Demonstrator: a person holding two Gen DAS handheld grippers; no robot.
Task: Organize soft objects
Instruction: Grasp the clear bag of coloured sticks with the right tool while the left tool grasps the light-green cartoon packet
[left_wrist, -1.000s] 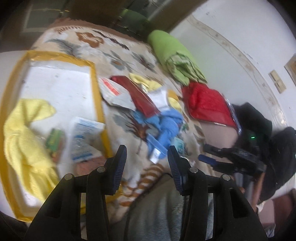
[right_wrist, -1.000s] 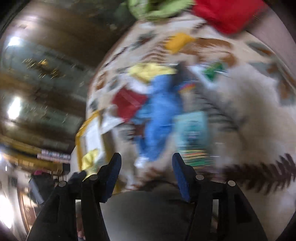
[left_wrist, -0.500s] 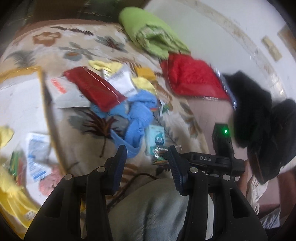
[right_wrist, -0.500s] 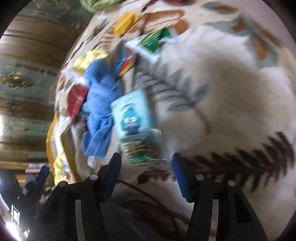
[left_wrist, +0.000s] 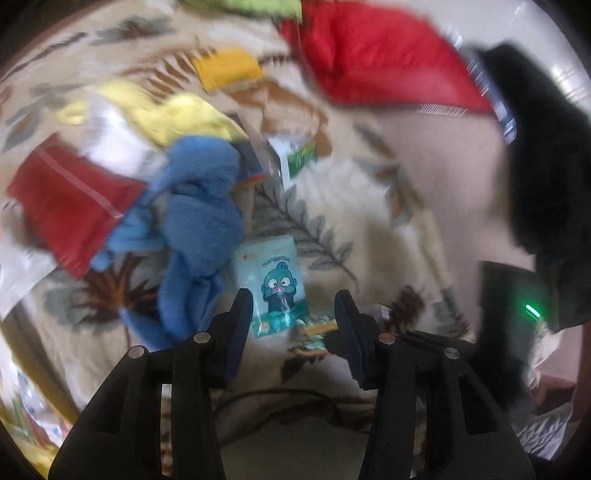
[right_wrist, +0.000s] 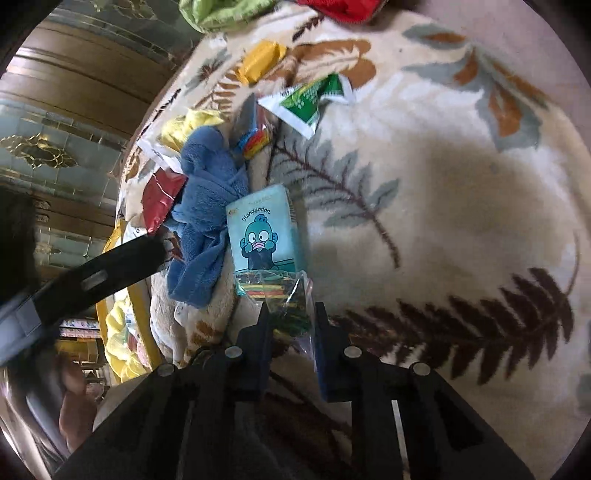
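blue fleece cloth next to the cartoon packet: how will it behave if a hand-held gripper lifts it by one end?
The crumpled blue fleece cloth will probably go limp and dangle, since it already lies in loose folds. Likely light for its bulk, given the fluffy pile. Its fuzzy surface should grip well, though trailing folds could drag the teal cartoon packet it touches.

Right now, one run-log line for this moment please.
right gripper: just closed on clear packet | left gripper: open, above teal packet | blue cloth: on blanket

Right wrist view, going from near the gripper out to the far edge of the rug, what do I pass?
Right gripper shut on the clear packet of coloured bands → teal cartoon packet → green and white sachet → yellow packet → green bundle at the top.
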